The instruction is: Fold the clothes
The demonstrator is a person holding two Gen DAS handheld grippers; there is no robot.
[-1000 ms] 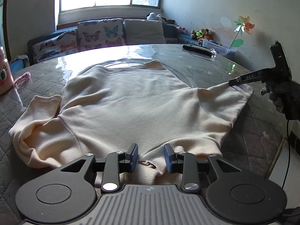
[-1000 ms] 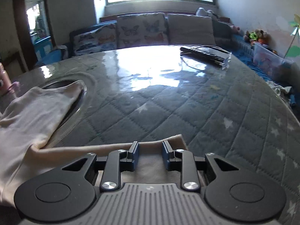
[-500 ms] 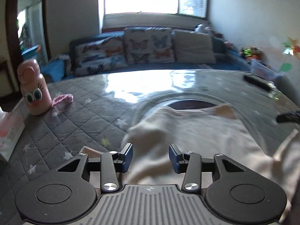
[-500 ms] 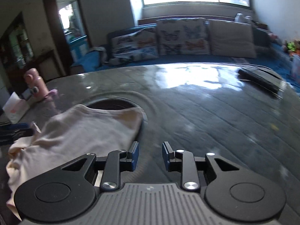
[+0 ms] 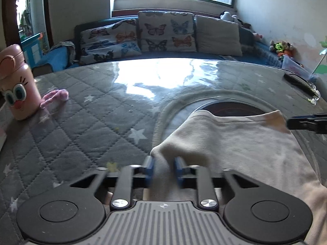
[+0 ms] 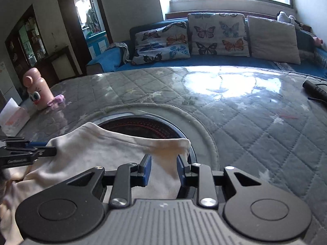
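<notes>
A cream sweatshirt (image 5: pixel 235 143) lies on the round table (image 5: pixel 92 112) with its grey quilted cover. My left gripper (image 5: pixel 163 166) is shut on a raised fold at the sweatshirt's left edge, and cloth fills the gap between its blue pads. In the right wrist view the sweatshirt (image 6: pixel 106 153) spreads left, and my right gripper (image 6: pixel 163 169) is shut on its far right corner. Each gripper shows in the other's view: the right gripper (image 5: pixel 289 122) at the cloth's right corner, the left gripper (image 6: pixel 52 151) at its left corner.
A dark round inset (image 6: pixel 143 128) in the table centre lies partly under the far hem. A pink bottle (image 5: pixel 17 85) and a pink hair tie (image 5: pixel 56 96) stand far left, next to a white box (image 6: pixel 12 116). A black remote (image 5: pixel 298 81) lies far right. A sofa (image 5: pixel 163 32) runs behind.
My left gripper left the collar, went to the garment's left edge and narrowed its fingers onto a fold. My right gripper left the sleeve end and now sits at the far right corner.
</notes>
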